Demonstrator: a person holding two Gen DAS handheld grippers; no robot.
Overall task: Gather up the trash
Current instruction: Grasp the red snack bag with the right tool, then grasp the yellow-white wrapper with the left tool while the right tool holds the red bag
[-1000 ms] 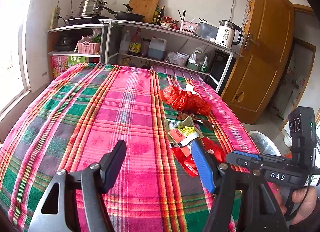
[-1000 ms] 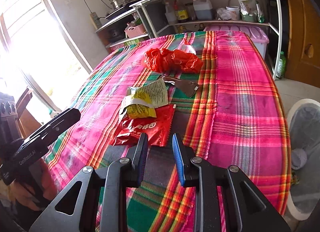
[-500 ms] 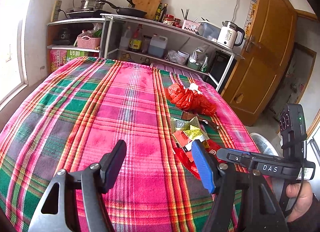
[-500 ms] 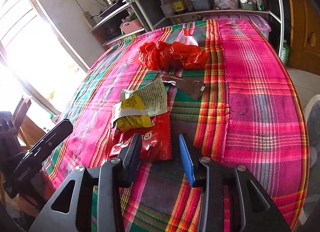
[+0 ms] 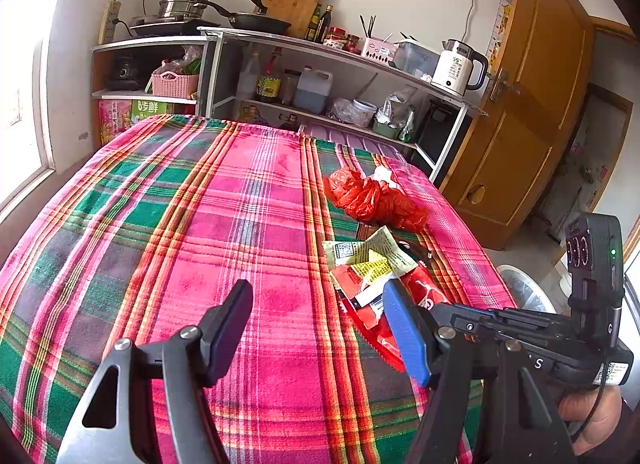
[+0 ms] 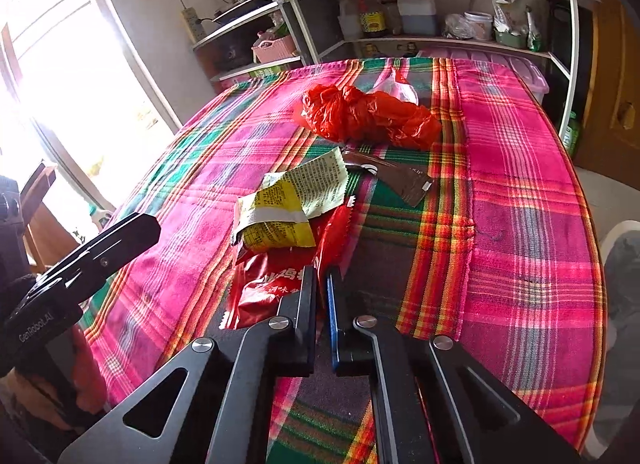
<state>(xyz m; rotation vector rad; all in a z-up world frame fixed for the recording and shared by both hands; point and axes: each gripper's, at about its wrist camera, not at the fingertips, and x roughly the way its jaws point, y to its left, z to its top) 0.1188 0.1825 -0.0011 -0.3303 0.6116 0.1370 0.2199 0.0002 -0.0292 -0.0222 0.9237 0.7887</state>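
While its two black fingers press together on the near edge of a crinkled red foil snack wrapper (image 6: pixel 276 284), the right claw (image 6: pixel 321 280) has just been closing, and the foil rises in a fold between the pads. That wrapper lies on the pink, green and orange plaid tablecloth (image 6: pixel 520 192) covering the table, toward its right side as the left wrist camera sees it. Resting on the far part of the red wrapper is a yellow and white printed sachet (image 6: pixel 276 220), with a pale green printed paper packet (image 6: pixel 320 180) overlapping it just behind. Beside these, slightly farther and to the right, lies a flat dark brown sachet (image 6: pixel 404 180).

Over bare cloth to the left of the pile, the left claw (image 5: pixel 320 300) hangs with its jaws wide apart and nothing between them; its blue-padded finger (image 5: pixel 404 332) stands in front of the red wrapper in its own view.

Farther up the table sits a bunched red plastic bag (image 6: pixel 368 116), and a small clear plastic bag (image 6: pixel 396 90) touches its far side.

Beyond the table's far edge stands a white open shelf unit (image 5: pixel 340 64) crowded with bottles, jars and a white electric kettle (image 5: pixel 456 68). A brown wooden door (image 5: pixel 532 104) closes the right side of the room.
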